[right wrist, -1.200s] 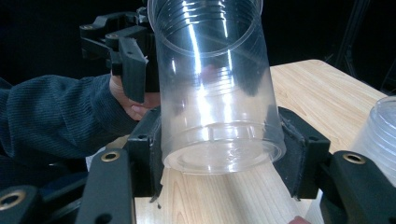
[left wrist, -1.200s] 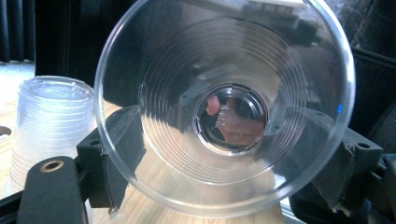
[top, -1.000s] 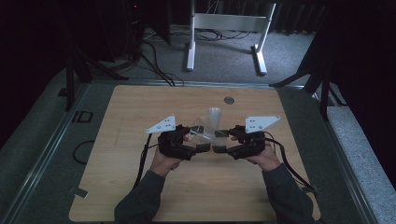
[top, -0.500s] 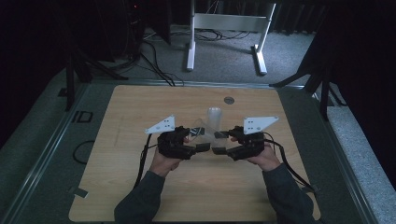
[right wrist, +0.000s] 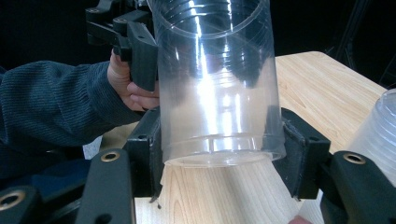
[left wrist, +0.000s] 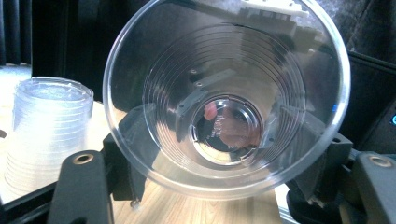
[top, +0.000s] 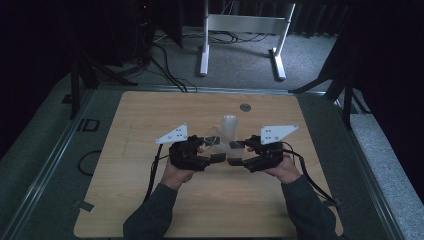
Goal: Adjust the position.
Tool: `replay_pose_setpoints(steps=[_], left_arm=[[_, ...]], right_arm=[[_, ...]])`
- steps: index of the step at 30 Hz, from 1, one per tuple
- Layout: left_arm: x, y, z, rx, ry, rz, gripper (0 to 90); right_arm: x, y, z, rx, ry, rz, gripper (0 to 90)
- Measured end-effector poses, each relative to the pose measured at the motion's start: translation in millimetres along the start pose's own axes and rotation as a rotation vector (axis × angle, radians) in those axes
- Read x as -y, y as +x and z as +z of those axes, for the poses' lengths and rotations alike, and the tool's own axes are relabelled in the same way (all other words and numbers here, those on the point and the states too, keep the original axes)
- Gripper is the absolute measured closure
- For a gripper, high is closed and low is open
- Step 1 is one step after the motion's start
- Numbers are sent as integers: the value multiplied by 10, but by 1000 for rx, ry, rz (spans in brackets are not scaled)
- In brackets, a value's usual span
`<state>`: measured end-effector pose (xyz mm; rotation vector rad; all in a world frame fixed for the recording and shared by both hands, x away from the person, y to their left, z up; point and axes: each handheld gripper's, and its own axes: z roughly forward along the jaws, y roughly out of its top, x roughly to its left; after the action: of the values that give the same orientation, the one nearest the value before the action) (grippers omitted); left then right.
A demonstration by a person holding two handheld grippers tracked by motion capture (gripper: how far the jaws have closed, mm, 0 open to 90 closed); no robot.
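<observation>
Gripping the clear plastic cup (right wrist: pixel 217 84) by its base, right gripper (top: pixel 239 156) stayed clamped. Left gripper (top: pixel 216 156) jaws just narrowed around its rim, contact unclear. Cup hung just in front of cup stack (top: pixel 229 126); handover pending.

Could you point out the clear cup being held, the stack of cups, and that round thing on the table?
clear cup (right wrist: pixel 219 93): right gripper view, its side wall.
stack of cups (left wrist: pixel 46 130): left gripper view, its ribbed side.
round disc (top: pixel 245 107): high view, its centre.
</observation>
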<state>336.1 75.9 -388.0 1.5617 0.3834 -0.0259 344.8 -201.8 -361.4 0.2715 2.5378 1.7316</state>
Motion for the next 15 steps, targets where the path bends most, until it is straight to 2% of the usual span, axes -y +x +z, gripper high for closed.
replay_pose_setpoints(steps=[3, 15], left_arm=[[-6, 1, 10, 2, -8, -6, 252], [-11, 1, 12, 5, -15, -10, 272]], right_arm=[[5, 8, 12, -4, 6, -4, 413], [8, 7, 19, -9, 10, -5, 409]])
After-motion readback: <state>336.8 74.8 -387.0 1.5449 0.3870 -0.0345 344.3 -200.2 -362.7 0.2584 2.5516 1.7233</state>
